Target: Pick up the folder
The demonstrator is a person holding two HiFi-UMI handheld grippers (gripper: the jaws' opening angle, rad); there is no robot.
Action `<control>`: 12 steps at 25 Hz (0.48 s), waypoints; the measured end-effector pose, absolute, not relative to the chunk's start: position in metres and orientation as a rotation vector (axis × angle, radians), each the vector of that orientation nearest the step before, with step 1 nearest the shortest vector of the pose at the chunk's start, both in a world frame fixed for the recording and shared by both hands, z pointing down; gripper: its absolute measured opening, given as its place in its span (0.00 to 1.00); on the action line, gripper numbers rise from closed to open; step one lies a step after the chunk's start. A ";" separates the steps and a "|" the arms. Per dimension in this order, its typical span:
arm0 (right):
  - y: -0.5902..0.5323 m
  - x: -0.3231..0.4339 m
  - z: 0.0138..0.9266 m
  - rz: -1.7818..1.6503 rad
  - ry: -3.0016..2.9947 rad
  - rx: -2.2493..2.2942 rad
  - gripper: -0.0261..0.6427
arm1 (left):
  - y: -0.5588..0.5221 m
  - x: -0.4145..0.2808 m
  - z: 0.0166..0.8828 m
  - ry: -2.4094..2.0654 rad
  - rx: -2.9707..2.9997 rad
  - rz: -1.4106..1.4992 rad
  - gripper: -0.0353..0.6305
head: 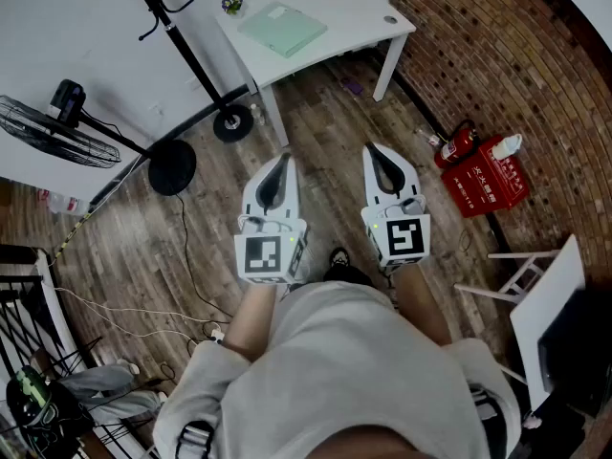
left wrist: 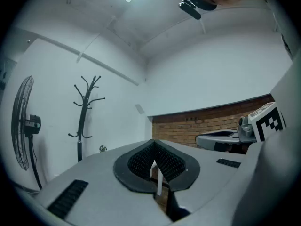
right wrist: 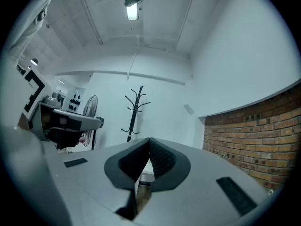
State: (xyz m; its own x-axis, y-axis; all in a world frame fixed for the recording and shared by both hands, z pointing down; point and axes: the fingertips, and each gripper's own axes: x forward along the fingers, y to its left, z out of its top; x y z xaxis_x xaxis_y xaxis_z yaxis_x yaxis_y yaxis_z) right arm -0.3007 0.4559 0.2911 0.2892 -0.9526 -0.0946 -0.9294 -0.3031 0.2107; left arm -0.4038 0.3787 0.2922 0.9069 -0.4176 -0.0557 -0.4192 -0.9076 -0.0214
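A pale green folder (head: 282,28) lies flat on the white table (head: 359,12) at the far top of the head view. My left gripper (head: 283,161) and right gripper (head: 375,149) are held side by side in front of the person's body, well short of the table, pointing level toward it. Both are shut with nothing between the jaws. In the left gripper view my left gripper (left wrist: 154,150) shows its jaws closed together, and the right gripper (right wrist: 149,141) looks the same in its own view. The folder is hidden in both gripper views.
A black coat stand (head: 182,46) rises left of the table, a floor fan (head: 53,132) farther left. A red fire extinguisher and box (head: 483,170) sit by the brick wall (head: 507,65). Cables (head: 182,256) trail over the wooden floor. A white chair (head: 540,299) stands at right.
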 end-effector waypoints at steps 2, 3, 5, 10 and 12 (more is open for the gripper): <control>0.456 -0.302 0.292 -0.309 -1.796 2.429 0.04 | 0.380 -0.404 0.295 0.660 -3.024 0.066 0.08; 0.457 -0.303 0.293 -0.310 -1.806 2.429 0.04 | 0.381 -0.403 0.297 0.657 -3.024 0.058 0.08; 0.458 -0.305 0.296 -0.305 -1.825 2.420 0.04 | 0.384 -0.403 0.301 0.645 -3.035 0.045 0.08; 0.451 -0.309 0.304 -0.270 -1.840 2.400 0.04 | 0.382 -0.401 0.308 0.629 -3.051 0.014 0.08; 0.449 -0.312 0.309 -0.261 -1.853 2.397 0.04 | 0.381 -0.401 0.317 0.612 -3.056 -0.020 0.08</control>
State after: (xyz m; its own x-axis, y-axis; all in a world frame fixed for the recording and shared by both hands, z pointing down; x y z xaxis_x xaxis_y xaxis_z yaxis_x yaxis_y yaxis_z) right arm -0.3116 0.4490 0.3087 0.2445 -0.9668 -0.0740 -0.9496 -0.2542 0.1832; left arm -0.4006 0.3814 0.3167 0.9227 -0.3855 0.0079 -0.3852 -0.9225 -0.0270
